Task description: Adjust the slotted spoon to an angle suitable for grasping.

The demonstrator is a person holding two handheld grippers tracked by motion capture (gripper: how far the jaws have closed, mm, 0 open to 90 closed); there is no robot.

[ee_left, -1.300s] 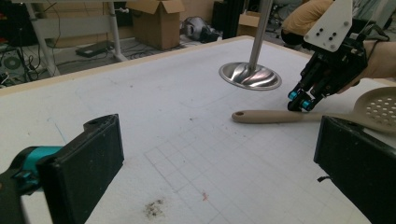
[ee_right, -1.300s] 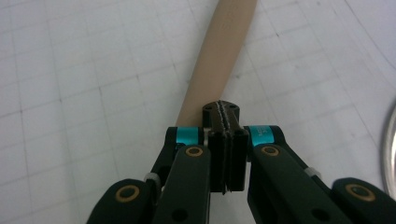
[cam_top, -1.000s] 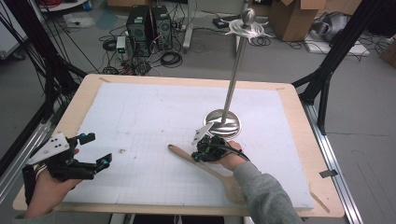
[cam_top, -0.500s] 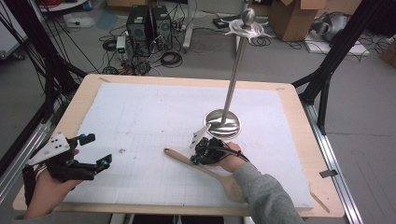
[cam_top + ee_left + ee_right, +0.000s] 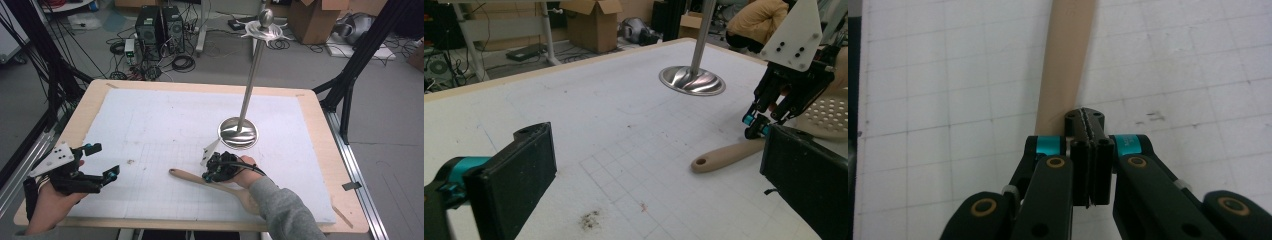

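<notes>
Work in hand: the right gripper (image 5: 216,170) pushes or nudges a wooden slotted spoon (image 5: 200,179) across the white gridded sheet (image 5: 150,125) near the front of the table (image 5: 320,130)
Spoon: it lies flat on the sheet, handle end with its hanging hole pointing toward the left gripper (image 5: 102,175), perforated bowl (image 5: 824,117) under the right hand, near the front edge
Right gripper: its jaws are pressed together with nothing between them; in the right gripper view the closed tips (image 5: 1084,120) sit just at the right edge of the handle (image 5: 1065,60), touching it or nearly so, not clamped on it
Left gripper: jaws stand wide apart and empty, hovering low at the front left, well apart from the spoon
Stand: a metal pole (image 5: 251,75) on a round shiny base (image 5: 239,133) stands just behind the right hand, hooks (image 5: 265,32) at its top
Doing the step well: I judge a closed tip can only shove the handle sideways, so keep it low and push slowly; to lift the spoon, part the jaws, straddle the handle and close squarely on it
Risk: the spoon may pivot under a push, and the base is close behind the hand
</notes>
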